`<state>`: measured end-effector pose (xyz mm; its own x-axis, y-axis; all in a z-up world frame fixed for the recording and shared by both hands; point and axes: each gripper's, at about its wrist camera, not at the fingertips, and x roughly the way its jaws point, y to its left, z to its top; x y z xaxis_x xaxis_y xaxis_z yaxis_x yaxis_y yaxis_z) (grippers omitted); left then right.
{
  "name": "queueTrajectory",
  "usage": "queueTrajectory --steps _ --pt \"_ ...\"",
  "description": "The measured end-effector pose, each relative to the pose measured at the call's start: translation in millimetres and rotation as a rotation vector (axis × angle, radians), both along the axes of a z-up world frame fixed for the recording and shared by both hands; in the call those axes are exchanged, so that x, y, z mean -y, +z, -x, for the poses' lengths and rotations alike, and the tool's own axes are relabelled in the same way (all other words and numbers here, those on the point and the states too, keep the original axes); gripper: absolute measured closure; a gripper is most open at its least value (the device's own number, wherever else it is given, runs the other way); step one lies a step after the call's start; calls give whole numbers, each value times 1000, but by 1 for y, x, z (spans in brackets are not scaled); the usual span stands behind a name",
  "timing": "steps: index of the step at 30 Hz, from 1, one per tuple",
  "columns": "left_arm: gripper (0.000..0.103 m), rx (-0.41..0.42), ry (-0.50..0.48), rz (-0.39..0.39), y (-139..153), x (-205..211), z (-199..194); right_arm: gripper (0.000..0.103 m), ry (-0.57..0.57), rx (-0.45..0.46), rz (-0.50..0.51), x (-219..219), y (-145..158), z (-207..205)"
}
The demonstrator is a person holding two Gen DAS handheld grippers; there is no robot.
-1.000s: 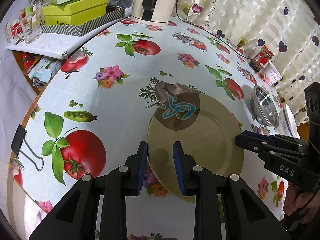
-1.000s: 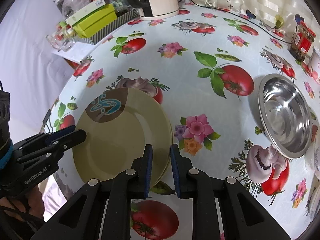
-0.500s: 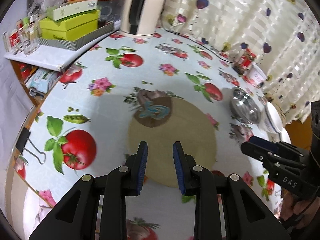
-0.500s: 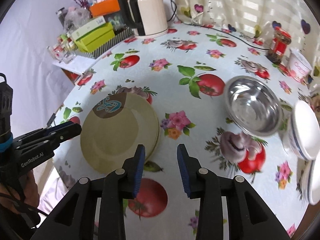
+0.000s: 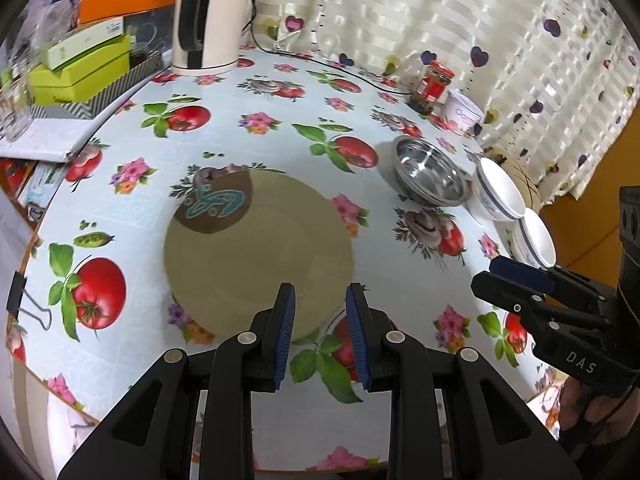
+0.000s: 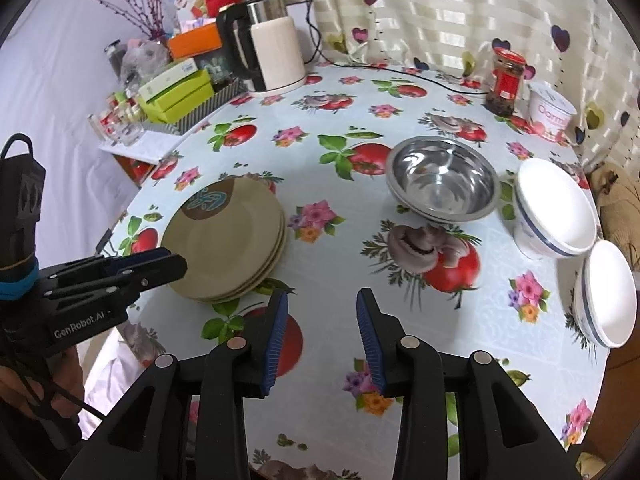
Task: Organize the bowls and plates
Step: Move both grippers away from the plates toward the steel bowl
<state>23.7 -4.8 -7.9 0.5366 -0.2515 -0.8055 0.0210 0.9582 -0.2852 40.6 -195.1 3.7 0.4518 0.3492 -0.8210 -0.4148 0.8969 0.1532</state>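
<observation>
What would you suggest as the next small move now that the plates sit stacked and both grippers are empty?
Probably swing the right gripper toward the steel bowl. The olive plates already lie stacked, the right jaws have just been opening with nothing between them, and the bowl and two white bowls stand apart on that side. The left gripper is also empty.

A round table [image 6: 460, 344] wears an oilcloth printed with tomatoes, flowers and mushrooms. Behind it hangs a striped cream curtain [image 6: 460, 8] (dotted with hearts), daylight glowing through; a pale wall [image 6: 52, 40] stands left.
</observation>
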Motion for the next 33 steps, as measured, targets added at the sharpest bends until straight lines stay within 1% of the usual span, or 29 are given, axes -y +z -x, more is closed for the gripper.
queueTrajectory --steps 13,20,33 --pt "76 9 -73 21 8 15 -20 65 -70 -6 29 23 2 -6" --pt "76 14 -83 39 12 19 -31 65 -93 4 34 30 7 -12" --pt "76 8 -113 51 13 34 -56 65 -125 -15 29 42 0 -27"
